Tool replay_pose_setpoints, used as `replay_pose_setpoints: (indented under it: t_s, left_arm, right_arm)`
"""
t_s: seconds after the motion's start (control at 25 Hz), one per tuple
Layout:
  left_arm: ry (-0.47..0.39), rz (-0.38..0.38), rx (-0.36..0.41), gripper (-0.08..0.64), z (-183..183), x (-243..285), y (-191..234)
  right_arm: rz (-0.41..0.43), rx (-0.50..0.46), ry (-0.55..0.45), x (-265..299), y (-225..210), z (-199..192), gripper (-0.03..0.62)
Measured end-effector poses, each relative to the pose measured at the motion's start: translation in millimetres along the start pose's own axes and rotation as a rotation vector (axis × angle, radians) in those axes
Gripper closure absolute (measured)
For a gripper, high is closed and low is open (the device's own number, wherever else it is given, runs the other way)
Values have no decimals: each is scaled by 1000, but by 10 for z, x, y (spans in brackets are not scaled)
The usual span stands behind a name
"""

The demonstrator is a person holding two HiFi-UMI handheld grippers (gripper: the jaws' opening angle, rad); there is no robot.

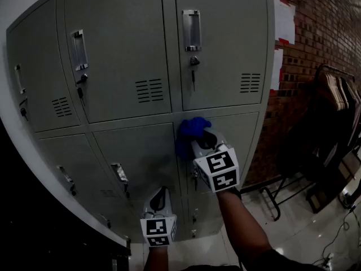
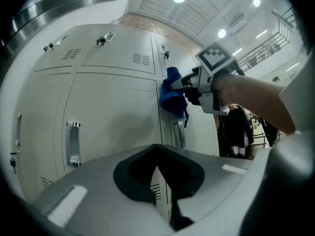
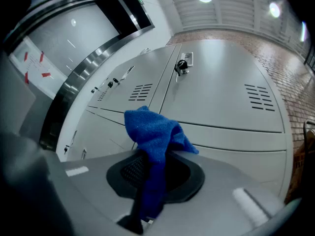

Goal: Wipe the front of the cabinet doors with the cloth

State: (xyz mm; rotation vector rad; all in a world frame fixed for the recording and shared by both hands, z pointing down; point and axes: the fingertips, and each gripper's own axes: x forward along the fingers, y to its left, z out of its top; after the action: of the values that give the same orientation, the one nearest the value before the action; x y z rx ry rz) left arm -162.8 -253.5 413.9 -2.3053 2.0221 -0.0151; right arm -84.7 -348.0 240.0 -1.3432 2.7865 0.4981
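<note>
Pinching a crumpled blue terry cloth (image 1: 189,133) (image 3: 153,132) in the right gripper (image 1: 198,143) (image 3: 152,181), jaws closed on its fabric, and setting it against the top of a lower door (image 1: 242,134) of the grey metal locker cabinet (image 1: 130,55), at the centre of the head view. Holding the left gripper (image 1: 159,199) (image 2: 160,181) lower, at bottom centre, jaws closed together with nothing between them, pointed at the cabinet.

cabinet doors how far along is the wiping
Done: the blue cloth is clamped in the right tongs. In hand: it sits at the top of a lower door, by the seam. Remaining: no wiped patches show, so count every door as pending. Idle: the left tongs are shut, empty.
</note>
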Motion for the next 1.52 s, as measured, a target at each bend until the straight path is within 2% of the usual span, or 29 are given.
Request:
replay_pose_setpoints:
  t_s: [0.32, 0.6, 1.08, 1.24, 1.32, 1.44, 1.52]
  left_arm:
    - [26, 16, -13, 549, -103, 24, 5]
    - [36, 11, -15, 549, -143, 54, -123]
    - [65, 25, -10, 549, -225, 19, -183]
    - [74, 32, -18, 549, -222, 5, -204]
    - [77, 27, -15, 549, -210, 3, -224]
    - [88, 29, -9, 549, -245, -45, -208]
    - [92, 21, -11, 549, -279, -40, -239]
  right_arm:
    - [30, 35, -16, -22, -36, -6, 537]
    - [9, 31, 8, -132, -266, -98, 537]
    - [-168, 4, 79, -542, -1196, -330, 537]
    - [-251, -32, 113, -708, -1554, -418, 537]
    - [-287, -18, 119, -791, -1743, -460, 537]
    - [-280, 46, 105, -840, -1885, -528, 537]
    - [-269, 48, 101, -856, -1911, -544, 537]
